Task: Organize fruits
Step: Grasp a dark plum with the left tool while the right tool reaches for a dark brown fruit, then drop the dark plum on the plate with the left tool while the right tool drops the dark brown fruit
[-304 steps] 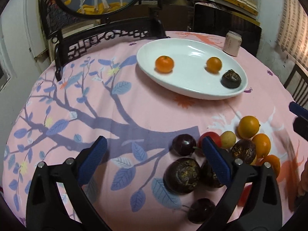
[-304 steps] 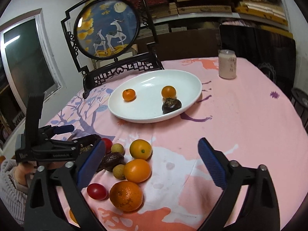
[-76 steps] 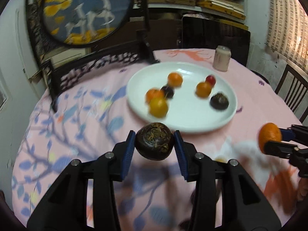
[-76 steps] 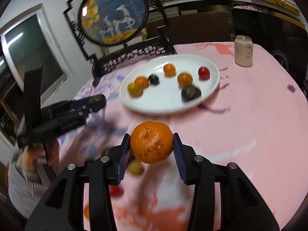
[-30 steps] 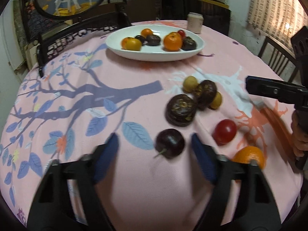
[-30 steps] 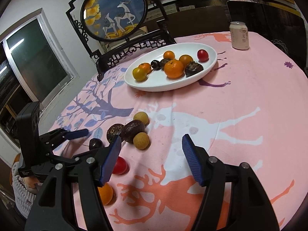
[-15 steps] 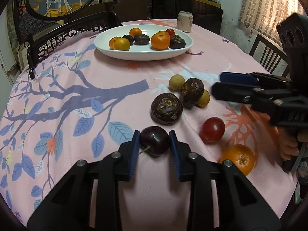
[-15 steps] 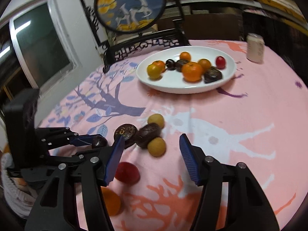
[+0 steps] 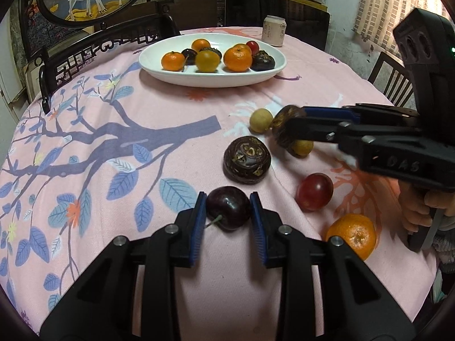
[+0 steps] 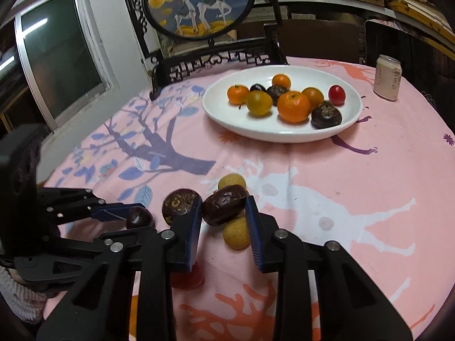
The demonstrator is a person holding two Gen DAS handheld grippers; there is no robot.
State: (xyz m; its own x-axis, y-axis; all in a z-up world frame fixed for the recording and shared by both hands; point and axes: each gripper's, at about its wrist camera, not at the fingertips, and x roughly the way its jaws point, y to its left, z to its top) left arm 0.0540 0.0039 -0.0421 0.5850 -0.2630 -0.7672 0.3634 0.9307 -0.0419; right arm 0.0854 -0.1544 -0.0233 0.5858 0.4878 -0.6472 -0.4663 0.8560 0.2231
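Note:
My left gripper (image 9: pixel 228 213) is shut on a dark red cherry (image 9: pixel 228 211) that rests on the pink tablecloth; in the right wrist view that gripper (image 10: pixel 133 213) holds the cherry (image 10: pixel 139 218) at the left. My right gripper (image 10: pixel 224 216) is closing, and its blue pads touch both sides of a dark brown wrinkled fruit (image 10: pixel 224 204). From the left wrist view the right gripper (image 9: pixel 291 123) comes in from the right around this fruit (image 9: pixel 285 116). The white plate (image 9: pixel 212 81) at the back holds several oranges and dark fruits.
Loose on the cloth lie a round dark wrinkled fruit (image 9: pixel 246 159), two small yellow fruits (image 9: pixel 260 119) (image 9: pixel 303 147), a red fruit (image 9: pixel 315 191) and an orange (image 9: pixel 352 234). A can (image 10: pixel 388 78) stands beyond the plate. A carved stand with a round picture (image 10: pixel 199 2) sits at the table's far edge.
The left jaws closed onto the cherry and have held still since. The right gripper shifted over to the dark brown fruit and its jaws narrowed around it.

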